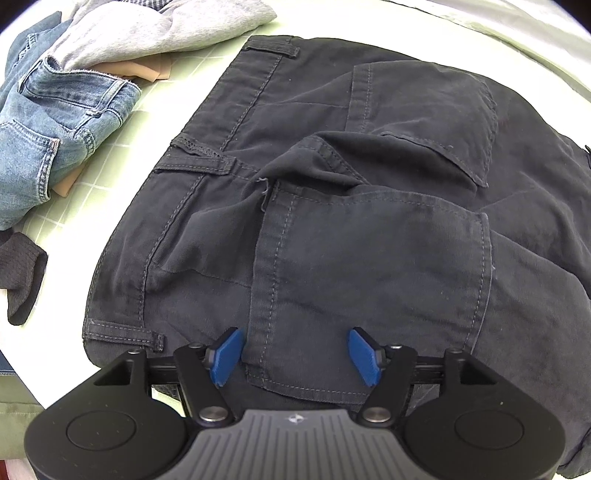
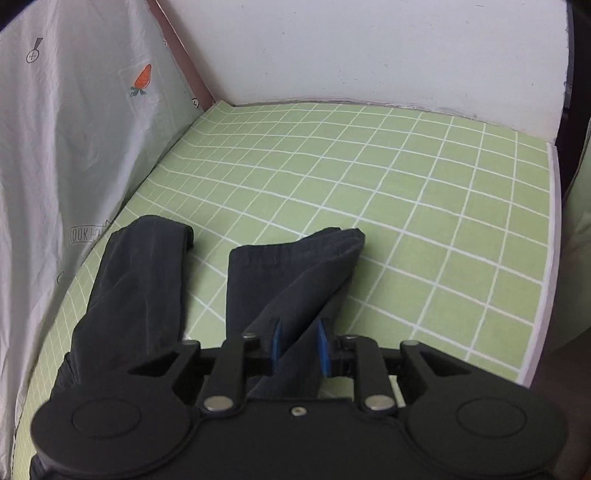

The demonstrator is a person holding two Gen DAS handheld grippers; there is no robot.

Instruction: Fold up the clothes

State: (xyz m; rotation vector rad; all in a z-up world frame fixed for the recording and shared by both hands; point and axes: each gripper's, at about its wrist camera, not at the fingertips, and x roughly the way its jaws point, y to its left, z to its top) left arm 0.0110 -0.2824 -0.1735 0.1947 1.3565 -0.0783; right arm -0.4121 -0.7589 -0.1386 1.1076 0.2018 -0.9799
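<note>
Green grid-patterned bed sheet (image 2: 424,221): fills the right wrist view from 10 to 4 o'clock, bounded by a white wall (image 2: 369,48) at 12 o'clock and a pale printed cloth (image 2: 66,140) with a carrot motif at 9 to 11 o'clock.

Dark navy trousers (image 1: 369,229): lie seat-up across the sheet and occupy most of the left wrist view, waistband toward 10 o'clock, back pockets toward centre and 1 o'clock. In the right wrist view the two legs extend toward 12 o'clock; the left leg (image 2: 136,280) lies flat at 9 o'clock, the right leg (image 2: 295,266) is bunched and raised at centre.

Blue jeans (image 1: 55,122): crumpled at 10 o'clock in the left wrist view, beneath a grey garment (image 1: 155,33) at 11 o'clock, with a tan fabric (image 1: 147,72) between them. A dark knitted piece (image 1: 22,277) lies at 9 o'clock, apart from the trousers.

Left gripper (image 1: 295,356): at 6 o'clock, jaws spread wide above a back pocket, holding nothing.

Right gripper (image 2: 299,347): at 6 o'clock, blue pads (image 2: 322,347) drawn close and pinching a fold of the right leg.
</note>
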